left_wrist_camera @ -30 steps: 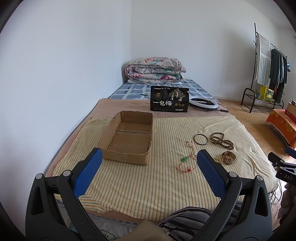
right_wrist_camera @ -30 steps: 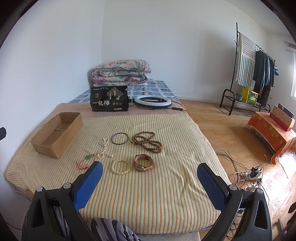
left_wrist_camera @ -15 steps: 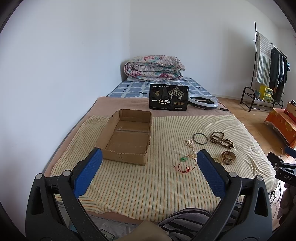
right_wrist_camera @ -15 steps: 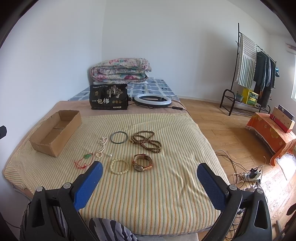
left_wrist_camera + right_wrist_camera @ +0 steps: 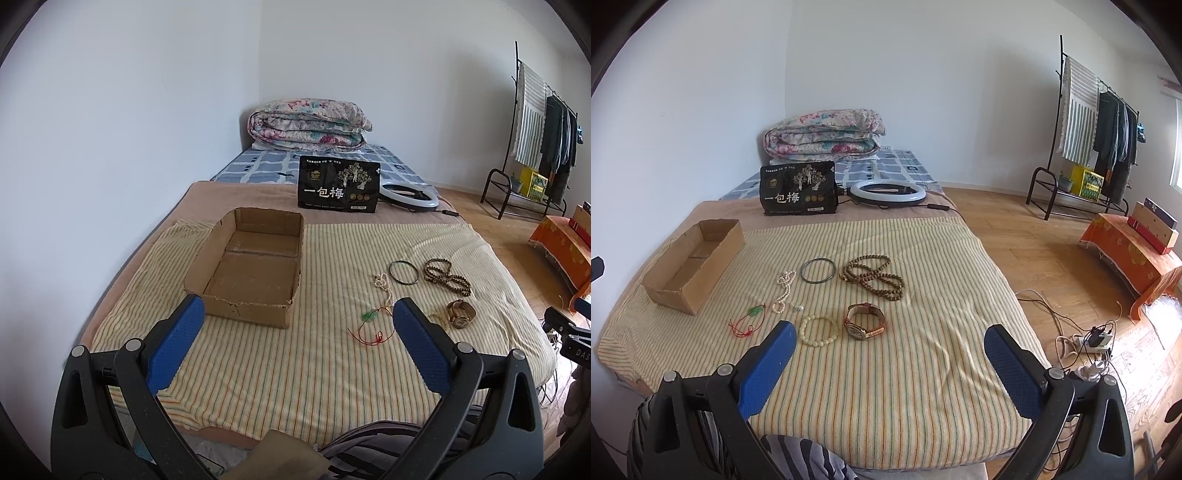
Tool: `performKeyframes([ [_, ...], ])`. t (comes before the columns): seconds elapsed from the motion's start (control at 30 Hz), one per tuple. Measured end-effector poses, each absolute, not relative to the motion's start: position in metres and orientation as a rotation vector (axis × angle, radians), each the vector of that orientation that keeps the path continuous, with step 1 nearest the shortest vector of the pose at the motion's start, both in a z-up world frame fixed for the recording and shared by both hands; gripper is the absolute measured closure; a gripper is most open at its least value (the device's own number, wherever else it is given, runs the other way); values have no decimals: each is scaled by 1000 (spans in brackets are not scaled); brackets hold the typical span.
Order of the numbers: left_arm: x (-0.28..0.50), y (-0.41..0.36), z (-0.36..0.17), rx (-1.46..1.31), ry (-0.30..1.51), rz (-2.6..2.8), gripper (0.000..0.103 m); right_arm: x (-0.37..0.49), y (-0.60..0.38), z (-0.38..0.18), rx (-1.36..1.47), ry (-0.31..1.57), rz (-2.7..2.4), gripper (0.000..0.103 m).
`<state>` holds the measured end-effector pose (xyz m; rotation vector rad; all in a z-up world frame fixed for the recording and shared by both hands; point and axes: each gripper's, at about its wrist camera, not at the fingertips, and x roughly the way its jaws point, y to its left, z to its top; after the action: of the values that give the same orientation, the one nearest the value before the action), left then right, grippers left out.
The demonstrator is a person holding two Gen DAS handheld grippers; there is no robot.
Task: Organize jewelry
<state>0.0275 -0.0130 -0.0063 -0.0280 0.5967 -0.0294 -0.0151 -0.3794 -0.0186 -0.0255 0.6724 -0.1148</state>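
An empty cardboard box point(image 5: 251, 269) point(image 5: 696, 258) sits on the striped cloth, left of the jewelry. To its right lie a red cord with a green pendant point(image 5: 750, 319) point(image 5: 371, 325), a pearl strand point(image 5: 785, 288), a dark bangle point(image 5: 818, 270) point(image 5: 404, 272), brown prayer beads point(image 5: 875, 277) point(image 5: 445, 275), a cream bead bracelet point(image 5: 819, 329) and a wristwatch point(image 5: 866, 321) point(image 5: 460, 314). My left gripper point(image 5: 297, 314) hangs open above the near edge of the cloth, holding nothing. My right gripper point(image 5: 888, 339) is open too, near the bracelet and watch, apart from them.
A black printed bag point(image 5: 339, 184) and a ring light point(image 5: 888, 192) lie behind the cloth, with a folded quilt point(image 5: 823, 134) farther back. White wall runs along the left. To the right are wooden floor, cables point(image 5: 1089, 343), a clothes rack point(image 5: 1097, 122) and an orange-covered stand point(image 5: 1134, 251).
Both views have shifted only slightly; the scene sits a touch lower and farther in frame. Nothing on the cloth has moved and both grippers stay open.
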Motion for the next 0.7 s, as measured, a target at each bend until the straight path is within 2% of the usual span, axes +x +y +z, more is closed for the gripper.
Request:
performKeyframes([
  [0.5, 81, -33, -16, -9, 684, -125, 0, 11, -413, -35, -4, 727, -169, 6],
  [0.7, 98, -45, -22, 3, 715, -162, 4, 25, -419, -43, -5, 749, -164, 8],
])
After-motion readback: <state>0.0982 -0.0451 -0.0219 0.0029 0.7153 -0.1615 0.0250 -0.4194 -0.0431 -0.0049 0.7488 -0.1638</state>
